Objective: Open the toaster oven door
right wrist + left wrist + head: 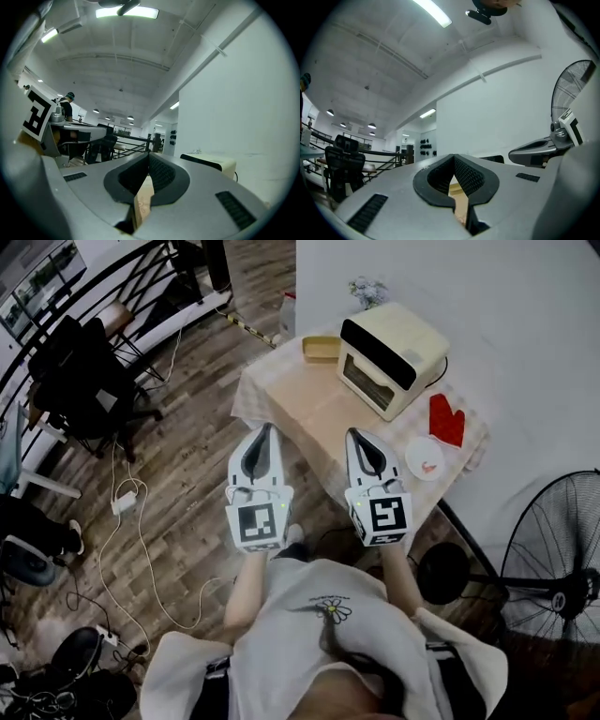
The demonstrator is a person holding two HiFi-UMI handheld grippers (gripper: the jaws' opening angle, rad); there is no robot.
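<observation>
The cream toaster oven (389, 357) stands at the back of a small table (300, 399) with a checked cloth; its dark glass door faces me and is closed. My left gripper (264, 428) hovers over the table's near left edge, short of the oven, jaws shut and empty. My right gripper (355, 434) hangs beside it, nearer the oven's front, also shut on nothing. In the right gripper view the oven (213, 163) shows just past the closed jaws of the right gripper (149, 157). The left gripper view shows the left gripper (453, 158) shut, with the right gripper (536, 151) off to its right.
A red oven mitt (446, 420) and a small white plate (426, 458) lie right of the oven, and a yellow tray (322, 349) sits to its left. A standing fan (555, 554) is at the right. Black office chairs (84, 381) and floor cables (131, 531) fill the left.
</observation>
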